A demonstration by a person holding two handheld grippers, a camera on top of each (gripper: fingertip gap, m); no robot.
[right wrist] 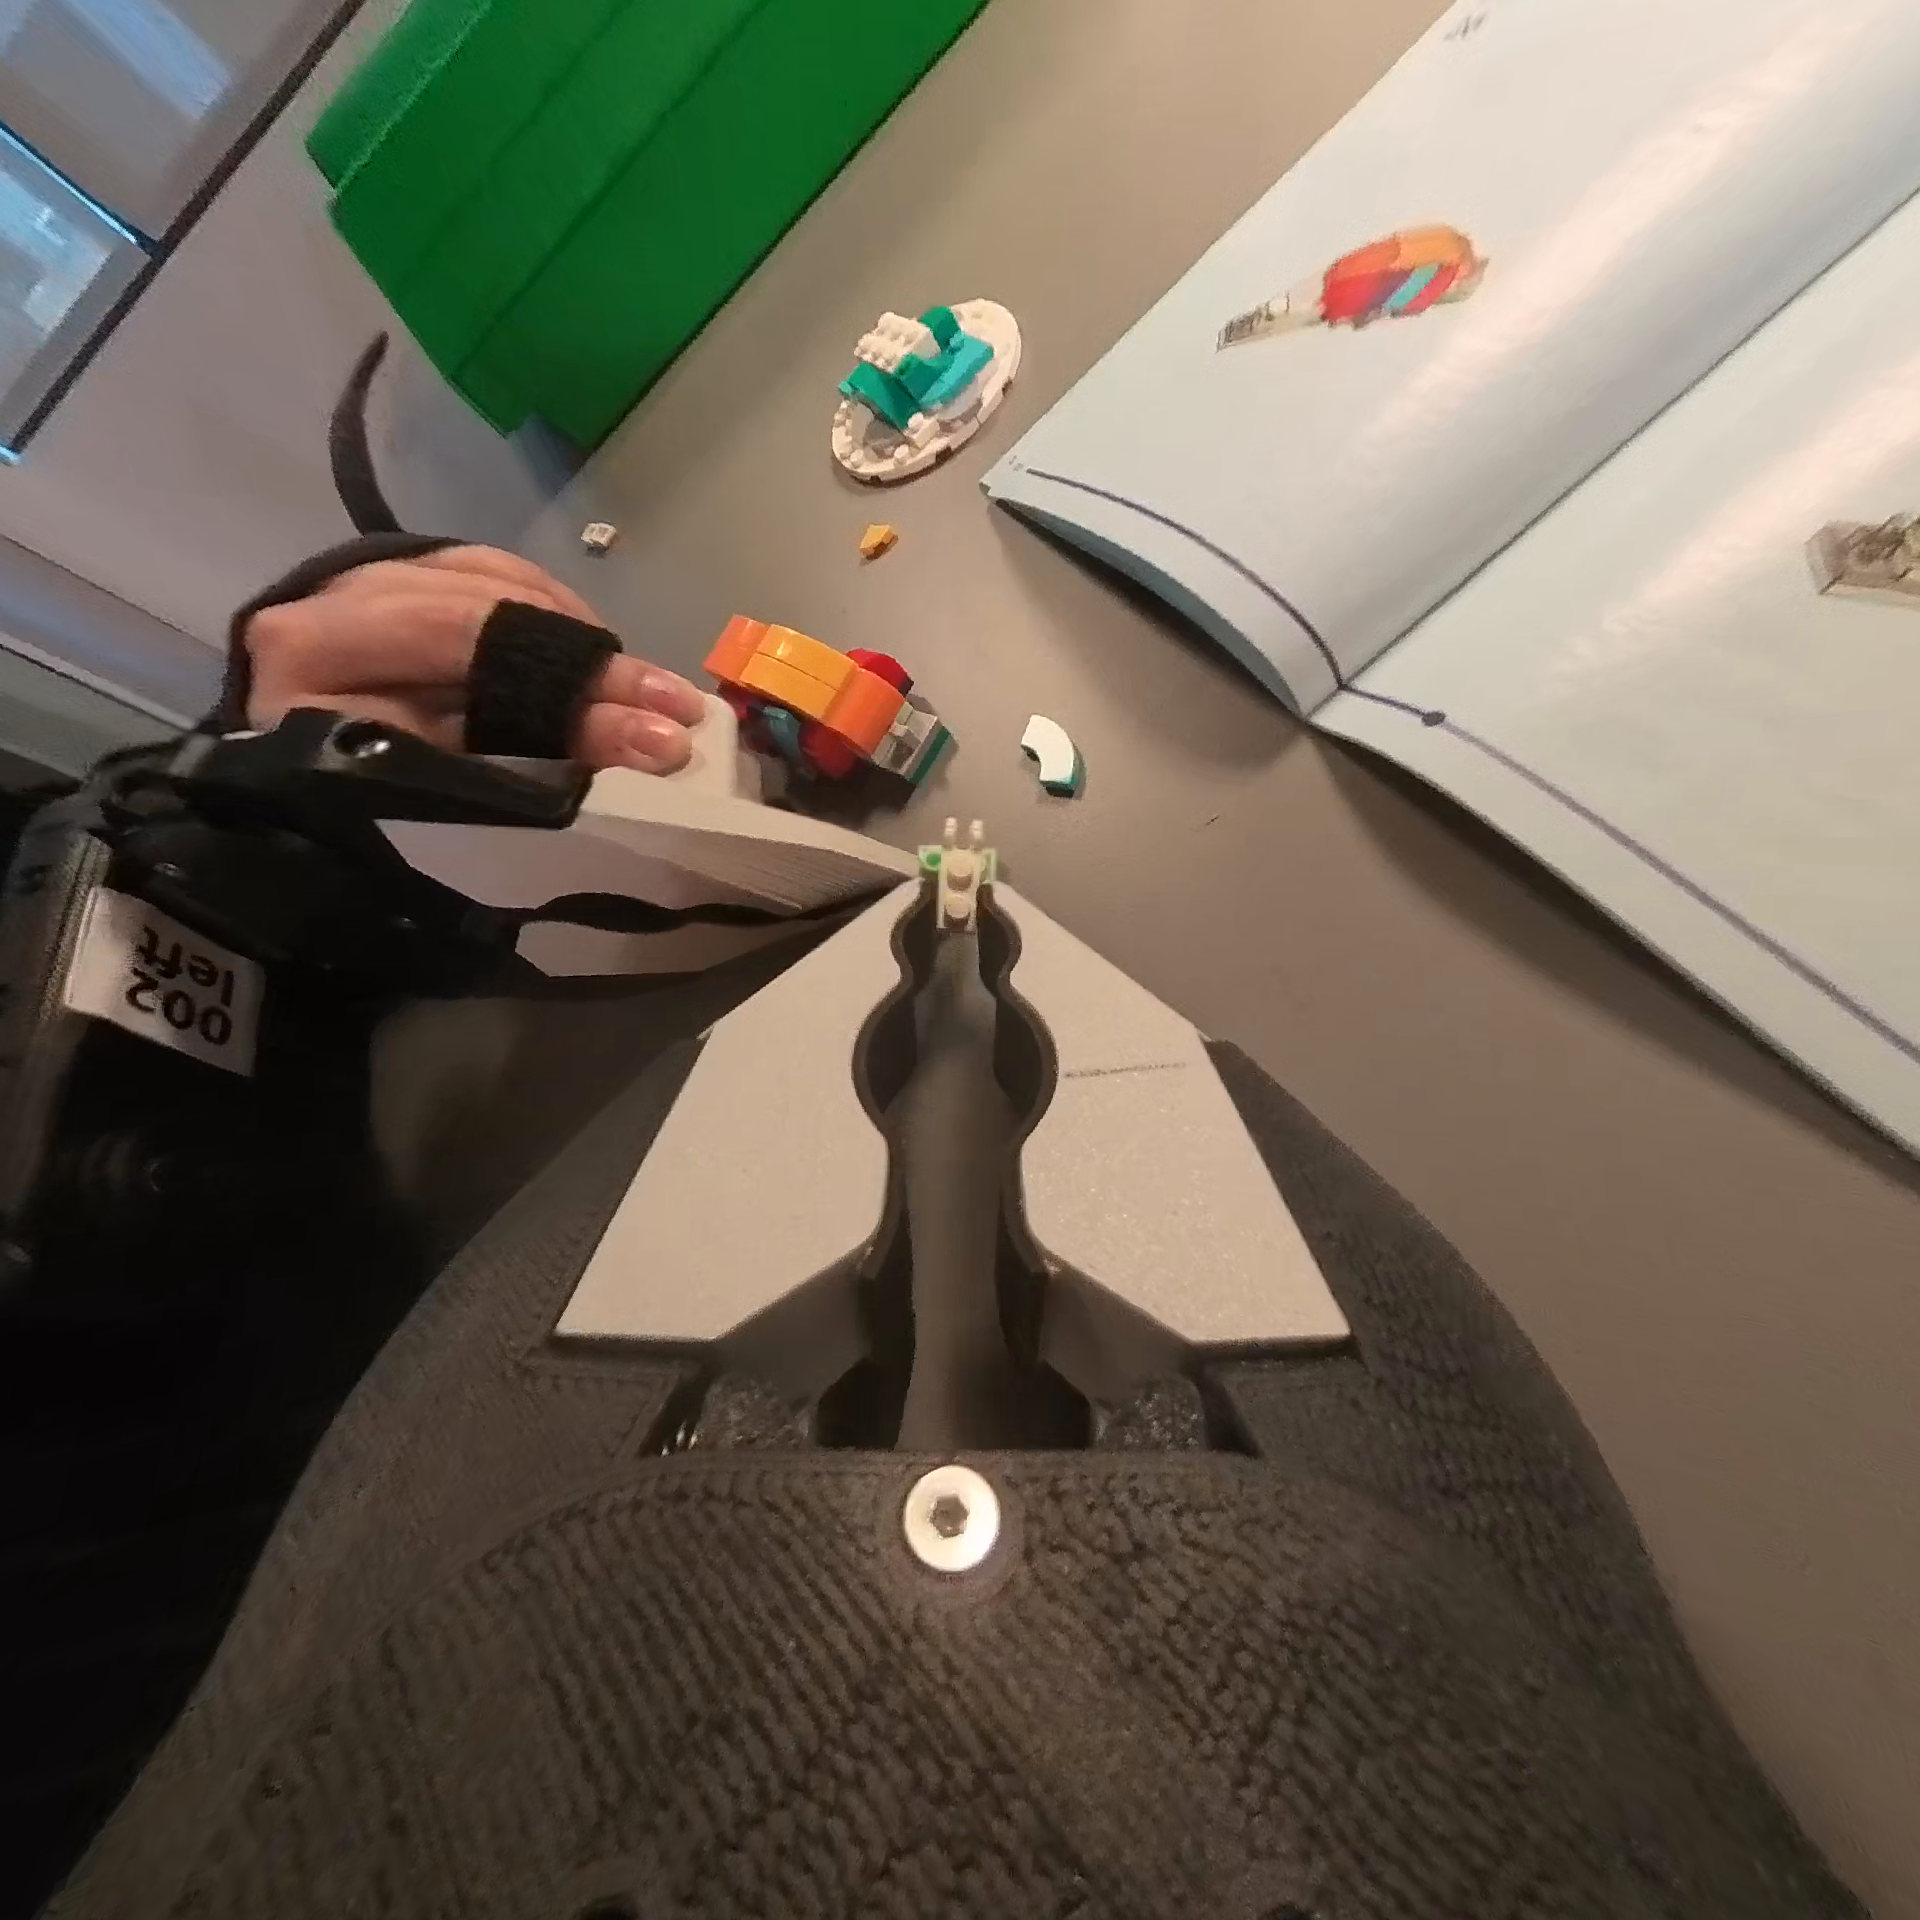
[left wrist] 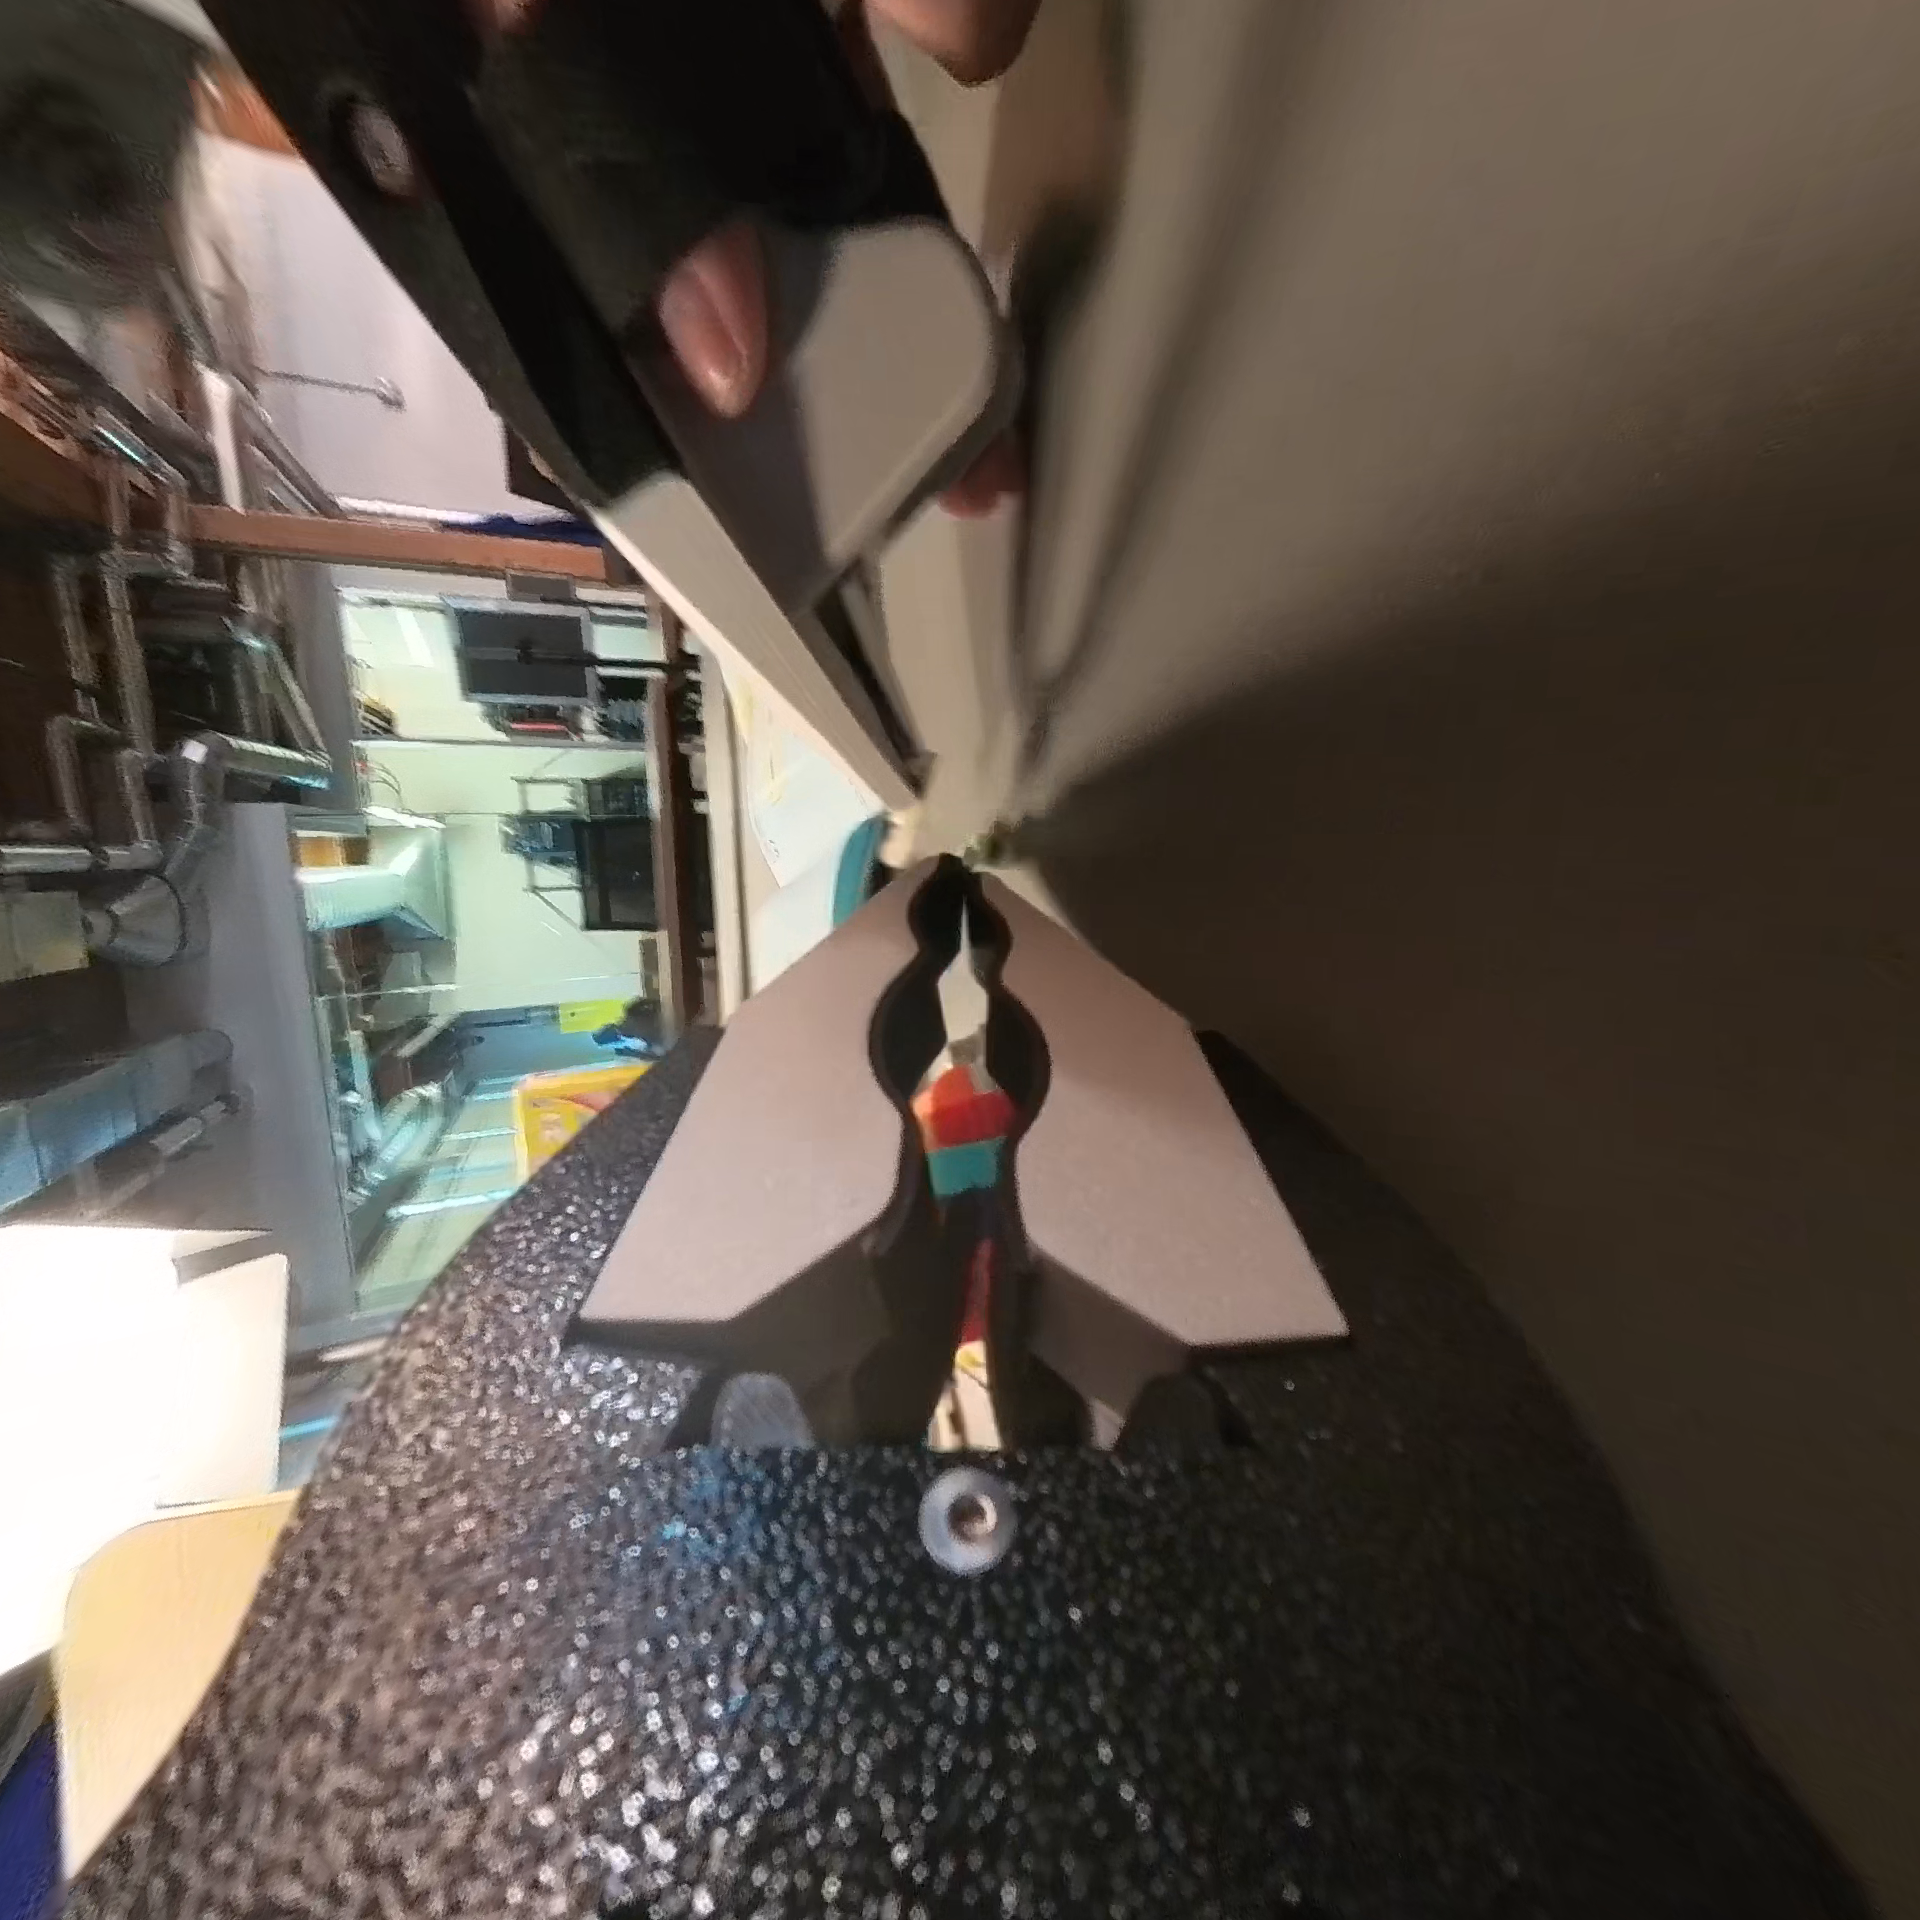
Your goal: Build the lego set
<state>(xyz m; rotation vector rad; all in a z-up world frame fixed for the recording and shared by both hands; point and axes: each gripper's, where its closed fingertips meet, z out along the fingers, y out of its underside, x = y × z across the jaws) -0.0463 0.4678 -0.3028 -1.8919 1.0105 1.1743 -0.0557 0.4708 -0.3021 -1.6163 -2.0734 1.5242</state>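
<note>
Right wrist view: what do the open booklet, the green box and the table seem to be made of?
The booklet looks like glossy paper: pale pages with sheen streaks and a centre fold. The green box seems to be smooth cardboard or plastic; its flat, even, folded-looking panels leave it open. The table appears to be a matte grey-brown laminate or similar, plain with dull reflections.
</note>
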